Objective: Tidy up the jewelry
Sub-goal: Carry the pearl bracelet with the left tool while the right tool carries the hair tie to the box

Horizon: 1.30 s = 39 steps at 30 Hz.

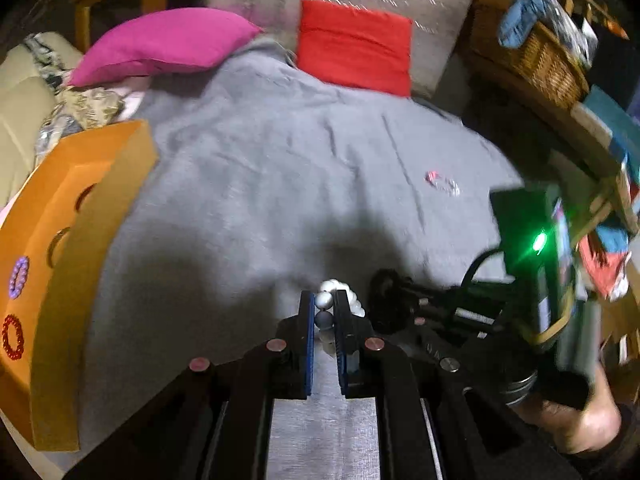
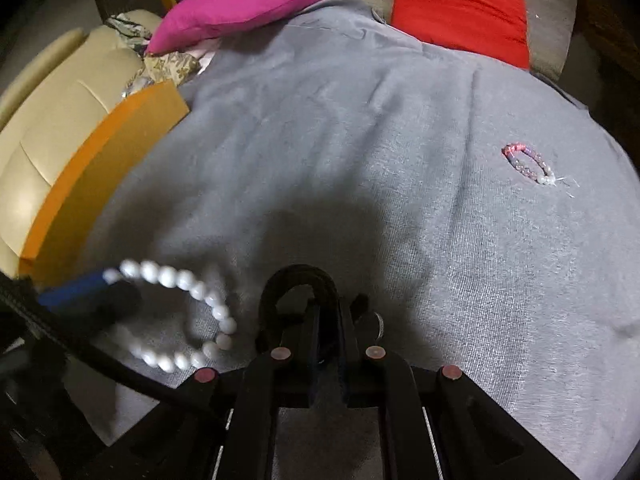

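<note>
White bead bracelet (image 2: 188, 312), a glossy round-beaded loop, is pinched by the left gripper (image 1: 325, 312); a black band (image 2: 298, 280) is clamped by the right gripper (image 2: 326, 320).

A matt, softly napped grey cloth blanket (image 2: 360, 128) covers the bed. On it lies a glossy white round-bead bracelet (image 2: 192, 312) and, farther right, a glassy pink-and-clear bead bracelet (image 2: 528, 164). Left of the blanket sits a matt orange cardboard-like tray (image 1: 96, 184); beyond it, smooth cream leather-like cushions (image 2: 52, 152) and a woven wicker basket (image 1: 532, 56)
</note>
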### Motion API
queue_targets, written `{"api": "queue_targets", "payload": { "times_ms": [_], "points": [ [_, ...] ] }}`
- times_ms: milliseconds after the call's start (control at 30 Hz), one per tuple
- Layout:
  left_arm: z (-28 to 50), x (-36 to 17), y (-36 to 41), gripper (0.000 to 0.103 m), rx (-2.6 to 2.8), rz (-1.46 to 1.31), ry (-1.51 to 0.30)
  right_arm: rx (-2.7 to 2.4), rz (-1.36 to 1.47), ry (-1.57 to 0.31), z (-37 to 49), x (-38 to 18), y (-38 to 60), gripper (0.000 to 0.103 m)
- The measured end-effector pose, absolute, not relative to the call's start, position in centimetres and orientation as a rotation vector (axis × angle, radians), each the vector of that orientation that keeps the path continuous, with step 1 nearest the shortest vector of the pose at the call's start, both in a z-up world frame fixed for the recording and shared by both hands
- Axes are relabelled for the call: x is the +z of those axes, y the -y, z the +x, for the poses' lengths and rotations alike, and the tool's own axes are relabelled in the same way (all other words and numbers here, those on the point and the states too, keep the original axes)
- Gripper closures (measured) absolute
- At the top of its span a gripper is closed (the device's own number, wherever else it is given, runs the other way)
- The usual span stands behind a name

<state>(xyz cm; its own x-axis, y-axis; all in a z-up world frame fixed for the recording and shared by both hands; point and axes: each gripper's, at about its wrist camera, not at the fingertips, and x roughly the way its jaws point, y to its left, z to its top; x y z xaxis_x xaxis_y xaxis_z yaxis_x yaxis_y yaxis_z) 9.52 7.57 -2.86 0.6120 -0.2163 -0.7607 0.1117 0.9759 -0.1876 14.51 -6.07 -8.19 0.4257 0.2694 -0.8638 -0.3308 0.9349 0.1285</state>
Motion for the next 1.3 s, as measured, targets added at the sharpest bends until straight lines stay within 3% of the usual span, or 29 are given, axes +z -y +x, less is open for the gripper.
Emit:
{"api": "queue_targets", "payload": {
  "times_ms": [400,567,733,1300],
  "points": [
    [6.5,4.8,-11.2,0.094,-0.147,-0.117,-0.727,0.374,0.078,-1.055,14.4,-6.9,8.9,0.096],
    [6.1,5.3,-11.2,0.094,-0.151,-0.11,-0.724,0.455,0.222,-0.959,13.5,-2.5,11.0,0.096],
    [5.6,5.3,-11.8,0.094,-0.121,-0.123,-0.733,0.465,0.172,-0.875,12.2,2.6,11.6,0.096],
    [3.7,4.8,-19.1,0.094,0.125,-0.126,-0.765,0.574,0.033,-0.879,11.5,3.8,1.4,0.096]
  ]
}}
